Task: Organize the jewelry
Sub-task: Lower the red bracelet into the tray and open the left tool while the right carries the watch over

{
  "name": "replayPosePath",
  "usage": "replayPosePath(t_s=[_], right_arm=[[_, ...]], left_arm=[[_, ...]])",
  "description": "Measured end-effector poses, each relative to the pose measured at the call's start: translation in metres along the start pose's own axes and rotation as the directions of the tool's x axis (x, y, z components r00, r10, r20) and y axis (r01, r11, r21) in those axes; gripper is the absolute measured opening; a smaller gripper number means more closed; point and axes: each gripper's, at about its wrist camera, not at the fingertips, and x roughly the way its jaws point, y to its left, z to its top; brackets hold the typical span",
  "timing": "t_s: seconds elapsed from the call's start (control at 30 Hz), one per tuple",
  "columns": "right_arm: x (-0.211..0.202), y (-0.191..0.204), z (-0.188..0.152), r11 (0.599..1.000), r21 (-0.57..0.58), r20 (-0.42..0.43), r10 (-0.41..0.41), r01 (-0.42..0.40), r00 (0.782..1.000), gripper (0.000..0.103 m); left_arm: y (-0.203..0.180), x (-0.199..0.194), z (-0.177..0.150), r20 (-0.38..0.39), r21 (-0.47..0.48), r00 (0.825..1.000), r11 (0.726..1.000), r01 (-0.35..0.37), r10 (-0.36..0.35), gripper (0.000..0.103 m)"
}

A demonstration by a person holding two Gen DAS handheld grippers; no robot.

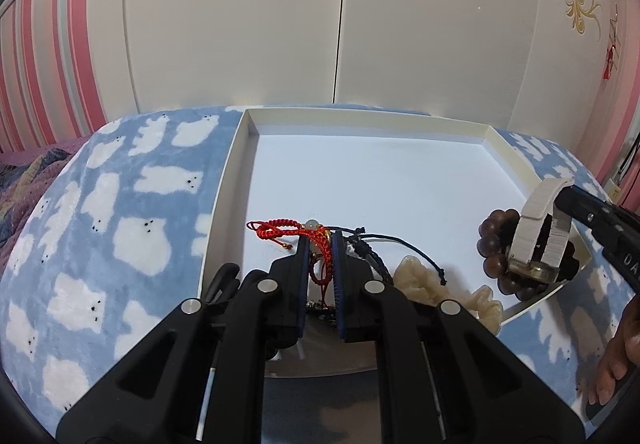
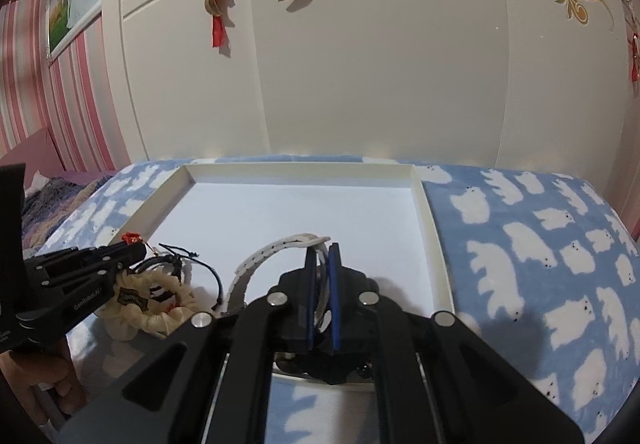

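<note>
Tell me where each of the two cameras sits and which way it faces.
Left wrist: on the left gripper, looking along its fingers into the white tray; they pinch a red cord bracelet. A hand shows at the lower right edge.
Right wrist: on the right gripper, facing the same tray toward the wardrobe; its fingers pinch a white watch.
Shared: tray, bear blanket, cream scrunchie, and each gripper appears in the other's view.

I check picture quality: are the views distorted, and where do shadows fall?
Left wrist view: strong fisheye bending of the white tray, dark corners, sharp focus. Right wrist view: same bending; a dark shadow lies on the blue blanket beside the right gripper.
</note>
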Motion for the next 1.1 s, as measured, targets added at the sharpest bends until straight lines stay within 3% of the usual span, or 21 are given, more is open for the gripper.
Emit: replayPosePath(t_s=[0.37,0.43,0.47,0.5,0.53,0.57,0.97,1.1], right_arm=[[-0.002,0.002,0.000,1.000,0.000,-0.002,-0.006,0.006,1.000,0.009],[-0.002,0.002,-0.001,1.000,0.003,-0.005,-0.010,0.010,1.000,0.009],[-0.002,0.002,-0.001,1.000,0.004,-0.004,-0.014,0.014,1.000,0.010],[-0.003,0.002,0.000,1.000,0.008,0.002,-0.020,0.020,1.000,0.022],[-0.006,0.001,0.000,1.000,0.013,0.014,-0.024,0.023,1.000,0.040],[-0.008,0.001,0.000,1.000,0.017,0.021,-0.014,0.014,1.000,0.045],[-0.021,0.000,0.003,0.999,0.021,0.049,-0.047,0.046,0.998,0.045],[-0.024,-0.001,0.003,0.998,0.025,0.053,-0.054,0.053,0.997,0.045]], left_arm=[[0.003,0.000,0.002,0.011,0.002,1.000,1.000,-0.005,0.005,0.014],[0.004,-0.001,0.002,0.015,0.004,1.000,1.000,0.000,0.000,0.020],[0.005,-0.003,0.002,0.024,0.005,1.000,1.000,0.001,-0.001,0.029],[0.005,-0.005,0.002,0.033,0.006,0.999,1.000,-0.002,0.001,0.048],[0.005,-0.008,0.003,0.046,0.005,0.999,1.000,-0.007,0.007,0.055],[0.004,-0.011,0.004,0.068,0.005,0.998,1.000,-0.007,0.007,0.059],[-0.001,-0.028,0.007,0.123,0.034,0.992,0.999,0.003,-0.007,0.059],[0.001,-0.037,0.007,0.143,0.039,0.990,0.999,-0.001,-0.005,0.064]])
